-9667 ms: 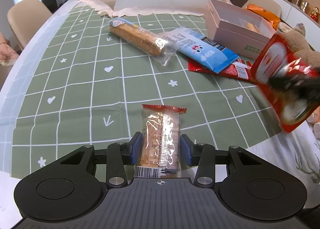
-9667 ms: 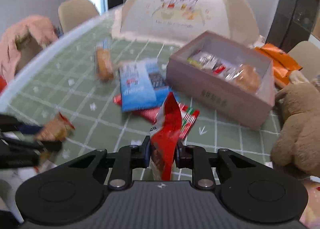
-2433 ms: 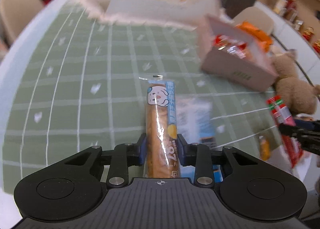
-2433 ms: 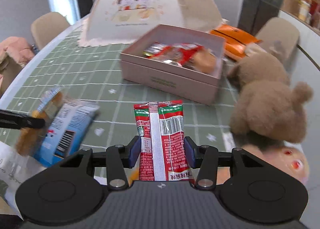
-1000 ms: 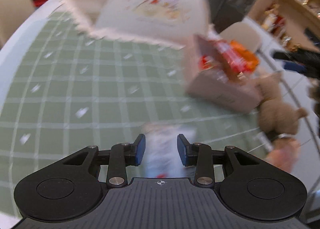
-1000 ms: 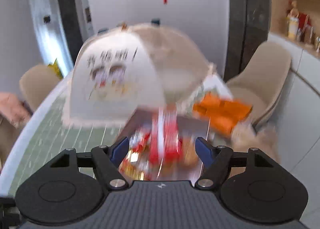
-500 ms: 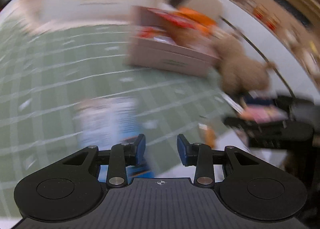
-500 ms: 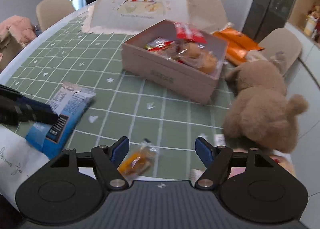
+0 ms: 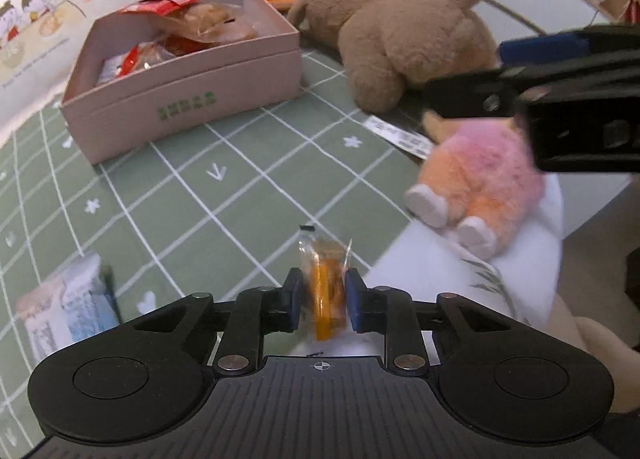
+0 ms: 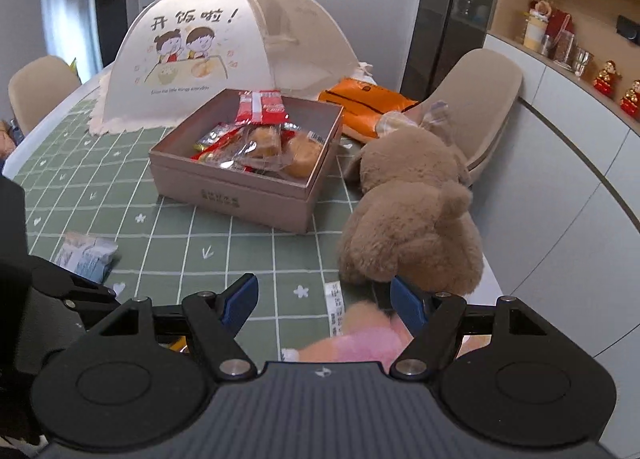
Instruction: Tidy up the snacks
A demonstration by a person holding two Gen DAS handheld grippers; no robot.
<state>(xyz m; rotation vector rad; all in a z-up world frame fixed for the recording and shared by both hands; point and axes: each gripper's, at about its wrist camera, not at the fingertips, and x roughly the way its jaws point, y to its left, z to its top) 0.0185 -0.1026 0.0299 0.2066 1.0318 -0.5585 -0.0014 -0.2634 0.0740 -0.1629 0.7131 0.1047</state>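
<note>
The left tool (image 9: 320, 299) has just been closing, and its blue pads now pinch a small clear-wrapped orange snack (image 9: 325, 286) from both sides. The packet stands on edge between the fingers, its crimped end sticking out toward 12 o'clock, right at the near edge of the green checked tablecloth (image 9: 248, 179) on the table.

From that snack, the open pink box (image 9: 188, 99) sits well away at about 11 o'clock, already holding several wrapped snacks; one red packet (image 10: 262, 103) leans on its far wall. A blue-and-white snack packet (image 9: 68, 311) lies flat on the cloth at 9 o'clock of the left tool. A brown plush bear (image 9: 412, 39) lies at 1 o'clock, a pink-and-orange plush toy (image 9: 484, 183) nearer at 2 o'clock.

The right tool (image 10: 322, 301) hangs with its fingers spread wide and nothing between them, above the pink plush; in the left wrist view it shows at 2 o'clock. Behind the box stand a mesh food cover (image 10: 224, 55) and an orange bag (image 10: 372, 103).
</note>
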